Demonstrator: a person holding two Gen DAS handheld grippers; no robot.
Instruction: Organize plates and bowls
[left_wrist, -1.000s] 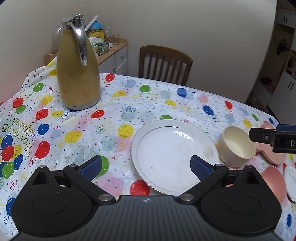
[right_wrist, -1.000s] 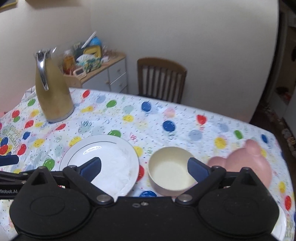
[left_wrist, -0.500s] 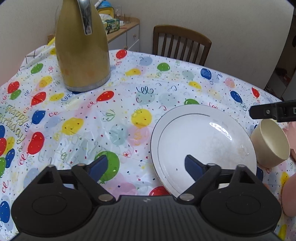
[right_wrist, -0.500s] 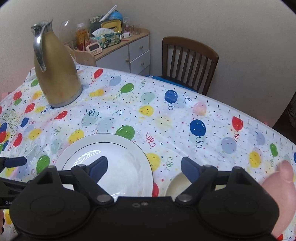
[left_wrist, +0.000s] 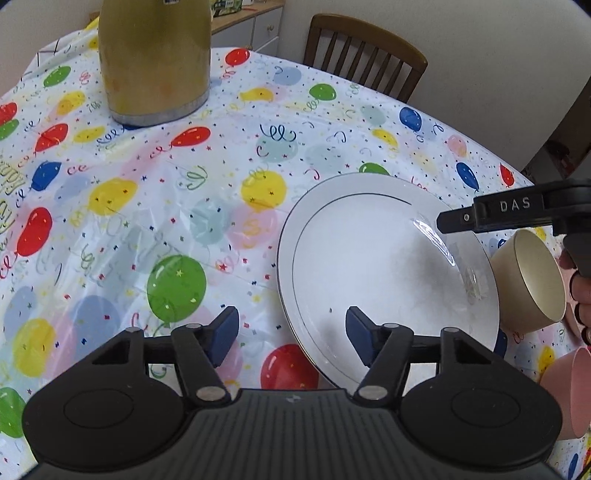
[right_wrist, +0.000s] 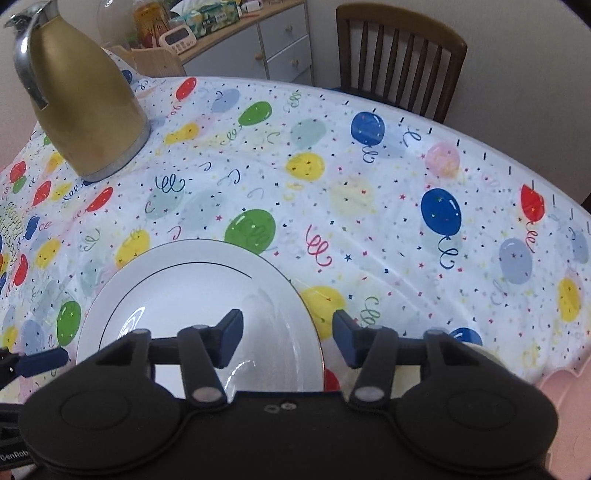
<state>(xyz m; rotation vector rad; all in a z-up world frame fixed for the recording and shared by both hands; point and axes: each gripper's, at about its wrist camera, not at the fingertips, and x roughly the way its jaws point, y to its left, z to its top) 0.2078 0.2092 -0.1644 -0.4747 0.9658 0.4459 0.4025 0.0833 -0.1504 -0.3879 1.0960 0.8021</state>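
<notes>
A white plate (left_wrist: 369, 266) with a thin dark ring lies flat on the balloon tablecloth (left_wrist: 147, 206). My left gripper (left_wrist: 291, 332) hovers at its left rim with the jaws closing. The rim lies between the blue pads, which do not press on it. In the right wrist view the plate (right_wrist: 192, 295) is at lower left. My right gripper (right_wrist: 288, 332) is over its right rim, jaws also closing and not pressing. A cream bowl (left_wrist: 528, 280) sits just right of the plate, and the right gripper hides most of it in the right wrist view.
A tall gold thermos jug (left_wrist: 155, 62) stands at the far left of the table. Pink bowls (left_wrist: 569, 391) lie at the right edge near a person's hand (left_wrist: 580, 295). A wooden chair (right_wrist: 399, 51) and a cluttered cabinet (right_wrist: 258, 40) stand behind the table.
Both grippers came down closer to the table and their jaws narrowed. The right gripper shifted left from above the cream bowl to the plate's right rim.
</notes>
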